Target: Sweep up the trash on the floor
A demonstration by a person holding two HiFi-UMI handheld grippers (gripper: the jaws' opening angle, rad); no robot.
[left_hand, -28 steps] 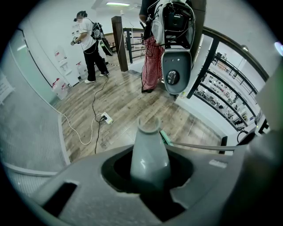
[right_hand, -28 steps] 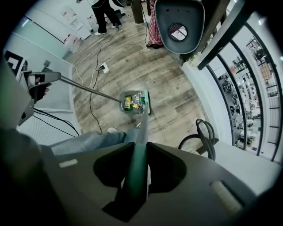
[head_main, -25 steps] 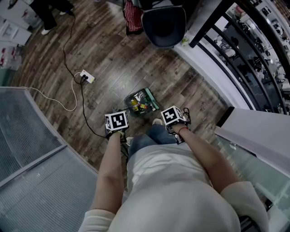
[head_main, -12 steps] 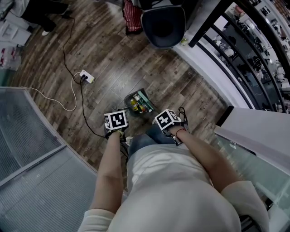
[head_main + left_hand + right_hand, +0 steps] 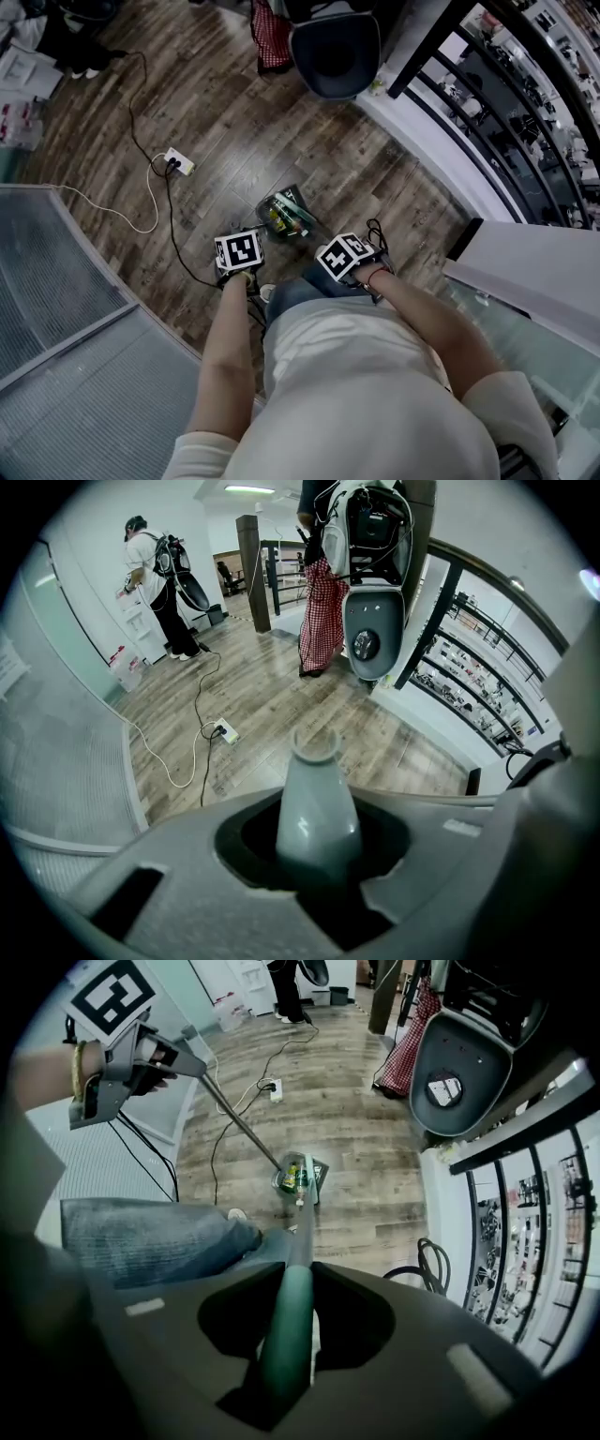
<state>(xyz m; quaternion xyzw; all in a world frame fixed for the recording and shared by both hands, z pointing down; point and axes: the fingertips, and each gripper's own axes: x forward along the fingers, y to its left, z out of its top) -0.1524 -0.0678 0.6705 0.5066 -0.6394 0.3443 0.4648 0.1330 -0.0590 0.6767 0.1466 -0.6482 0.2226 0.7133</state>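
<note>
Trash (image 5: 279, 218) lies gathered in the dustpan (image 5: 300, 201) on the wooden floor (image 5: 225, 122) in the head view: small yellow and green pieces, too small for me to name. The pan sits just beyond my left hand-held gripper (image 5: 240, 253) and right hand-held gripper (image 5: 345, 258), which hang side by side above it.

In the left gripper view, the jaws are closed round a grey handle (image 5: 317, 808) that narrows toward a flared tip. I take it for the broom's top end.

In the right gripper view, the jaws are clamped on a green handle (image 5: 286, 1326) whose shaft runs down to the pan. A thin rod (image 5: 239, 1121) slants from the other gripper to the same spot.

Both poles look stiff, light and smooth, so I expect they could twist in the jaws. Gripped at the top, each is a long lever, and small wrist moves will swing the far end wide. The trash looks light and loose, so I'd keep the pan level or it spills.
</note>
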